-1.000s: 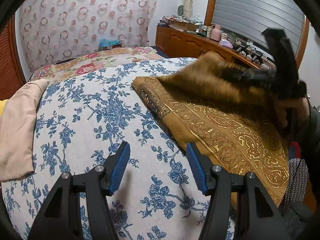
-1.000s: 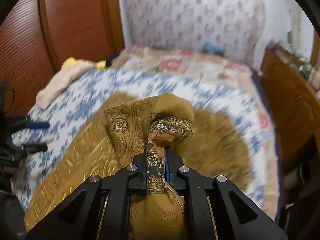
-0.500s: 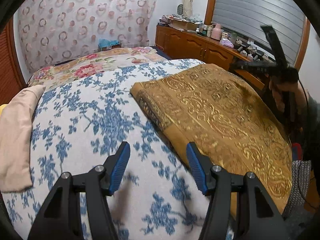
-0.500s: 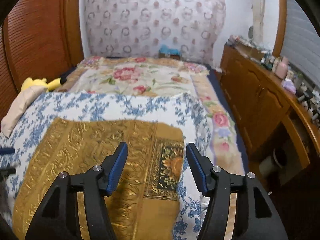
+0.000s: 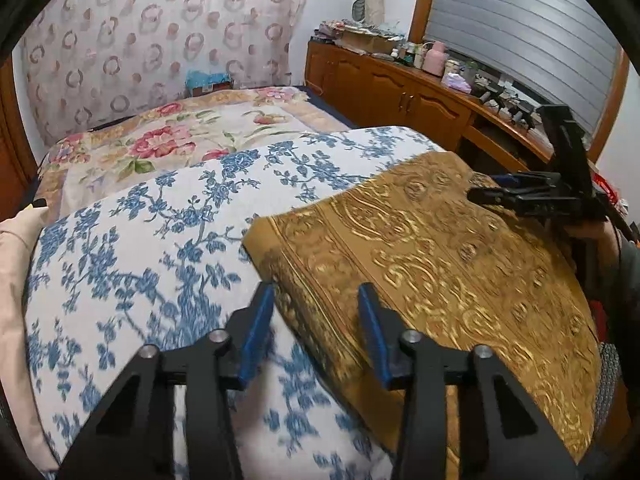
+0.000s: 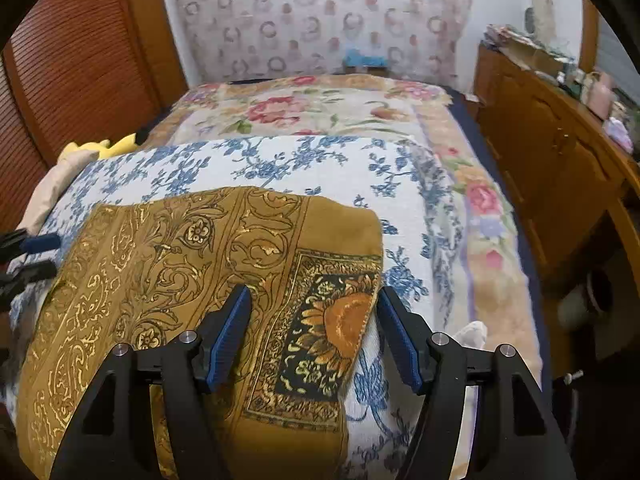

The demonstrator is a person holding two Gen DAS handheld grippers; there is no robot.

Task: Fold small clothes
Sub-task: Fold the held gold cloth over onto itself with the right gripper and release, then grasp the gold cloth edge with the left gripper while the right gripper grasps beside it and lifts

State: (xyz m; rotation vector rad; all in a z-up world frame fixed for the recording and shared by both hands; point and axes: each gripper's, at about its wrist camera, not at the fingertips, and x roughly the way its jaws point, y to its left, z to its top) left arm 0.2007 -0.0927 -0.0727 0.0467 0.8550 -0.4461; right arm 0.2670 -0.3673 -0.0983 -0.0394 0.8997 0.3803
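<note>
While the folded mustard-gold patterned cloth (image 6: 192,264) lies on the blue-floral white bedspread (image 5: 152,216), the right gripper (image 6: 314,320) has just opened, clear above its corner. The left gripper (image 5: 316,320), jaws just narrowed yet unclamped, straddles its edge.

The gold cloth (image 5: 460,264) runs off the lower picture edge behind the left tool (image 5: 316,320). Items on the sideboard (image 5: 400,88) are too small to identify. The near bedspread (image 5: 168,320) is blurred.

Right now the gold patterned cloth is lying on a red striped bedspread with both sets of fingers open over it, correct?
Not quite: the bedspread is white with blue flowers, as the right wrist view shows. The gold patterned cloth does lie on it, and both the right gripper and left gripper are open over it.
</note>
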